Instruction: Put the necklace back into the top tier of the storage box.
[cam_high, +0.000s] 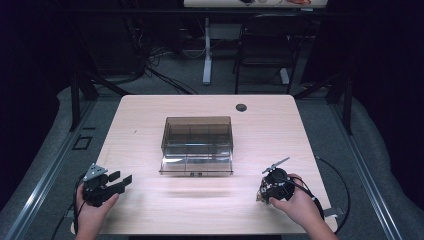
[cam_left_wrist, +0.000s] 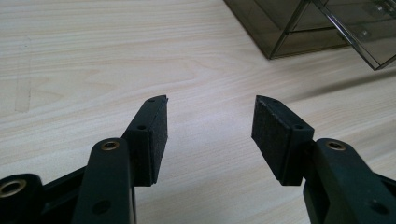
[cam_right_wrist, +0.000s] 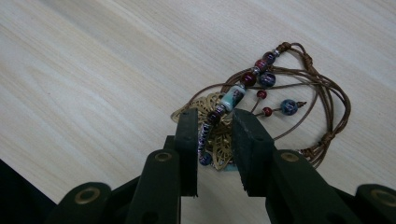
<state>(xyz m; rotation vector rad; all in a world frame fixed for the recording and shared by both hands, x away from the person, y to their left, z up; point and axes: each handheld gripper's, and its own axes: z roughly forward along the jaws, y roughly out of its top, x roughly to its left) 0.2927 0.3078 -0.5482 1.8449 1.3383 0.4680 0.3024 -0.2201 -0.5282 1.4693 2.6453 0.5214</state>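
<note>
- Currently, the right gripper (cam_right_wrist: 215, 135) points down at the near-right part of the table (cam_high: 150, 210), its 2 jaws straddling the beaded cord necklace (cam_right_wrist: 261, 93) at the brass filigree pendant (cam_right_wrist: 219, 140); whether the pads already pinch it cannot be told.
- Straddling the pendant gives the jaws the necklace's stiffest part, judged better than loose cord.
- The left gripper (cam_left_wrist: 210, 126) hangs released over bare wood at the near-left, clear of the work.
- The smoked plastic organizer box (cam_high: 197, 145) sits mid-table, well apart from the necklace; its compartments appear to hold nothing.
</note>
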